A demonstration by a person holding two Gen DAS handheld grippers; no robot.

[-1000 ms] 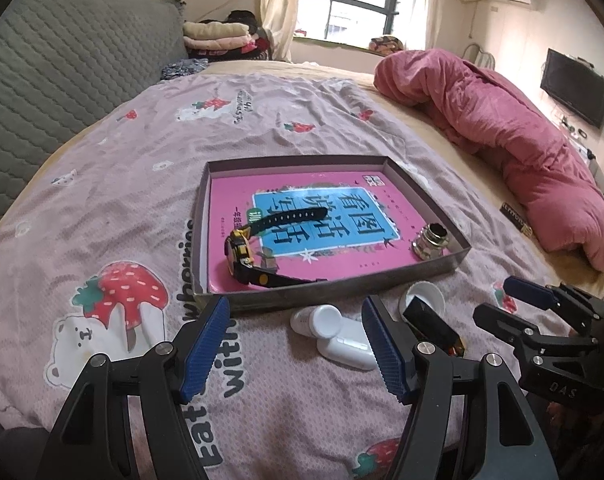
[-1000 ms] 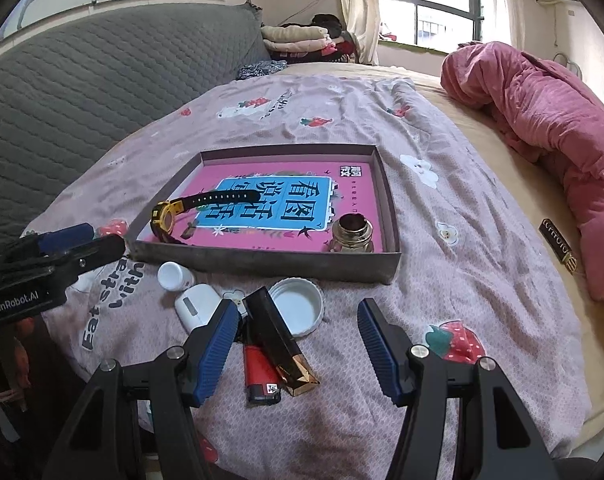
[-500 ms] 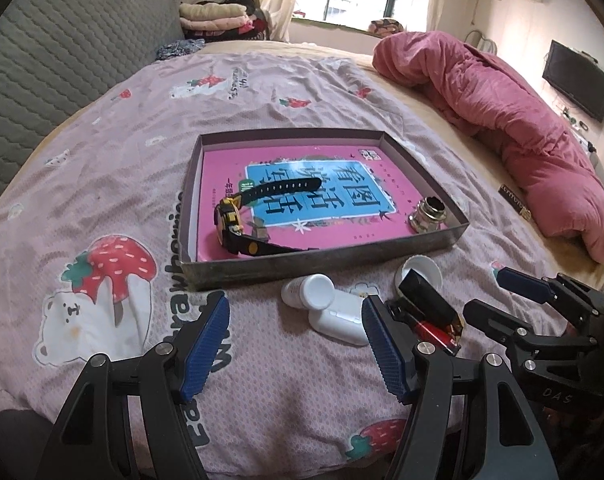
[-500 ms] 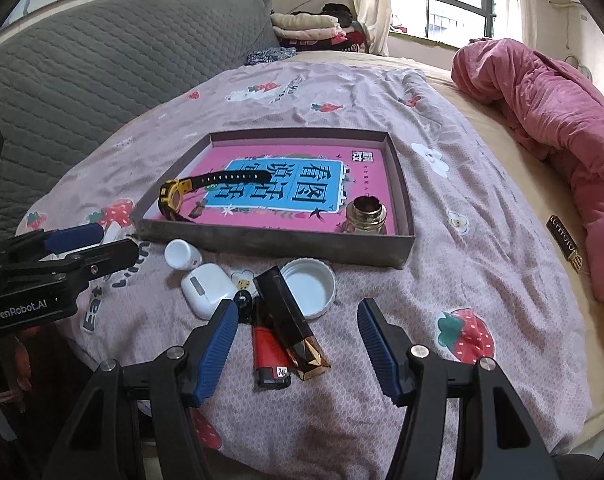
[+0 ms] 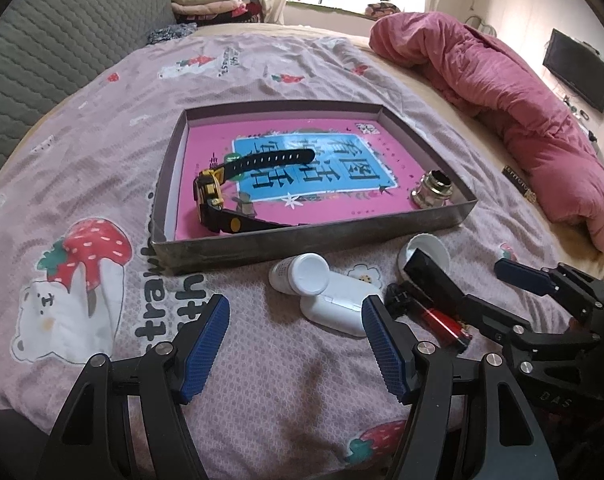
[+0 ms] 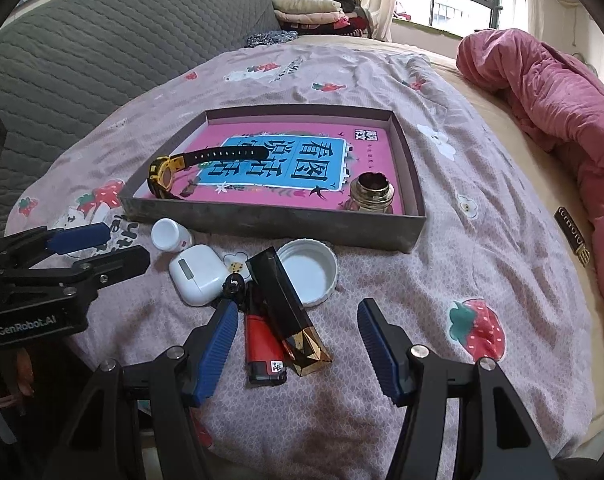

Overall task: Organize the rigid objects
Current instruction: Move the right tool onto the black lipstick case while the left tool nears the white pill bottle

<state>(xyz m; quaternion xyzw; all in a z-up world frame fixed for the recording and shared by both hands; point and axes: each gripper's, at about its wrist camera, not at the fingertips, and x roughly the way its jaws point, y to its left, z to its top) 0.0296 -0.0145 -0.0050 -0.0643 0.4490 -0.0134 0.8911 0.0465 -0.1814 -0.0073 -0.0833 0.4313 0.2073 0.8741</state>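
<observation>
While both of my grippers hover over the near edge of the bed, neither one grasps anything: the left gripper (image 5: 295,338) has its blue pads spread apart above bare strawberry-print bedspread (image 5: 82,152), and the right gripper (image 6: 298,344) stands just as wide, with the near ends of a red lighter (image 6: 262,340) and a black-and-gold lipstick tube (image 6: 286,304) lying between its fingers, untouched. I see the shallow grey box (image 6: 270,222) farther up the bed, a pink book (image 6: 313,192) flat on its floor. Inside it, a yellow-and-black wristwatch (image 5: 222,196) lies on its side toward the left, and a small metal fitting (image 6: 371,196) stands upright in the near right corner. Outside, just in front of the box wall, a small white bottle (image 6: 170,236) lies tipped beside a white earbud case (image 6: 198,274); the lipstick tube's far end overlaps a white lid (image 6: 313,272). A small black clip-like piece (image 6: 233,282) sits at the lighter's far end.
</observation>
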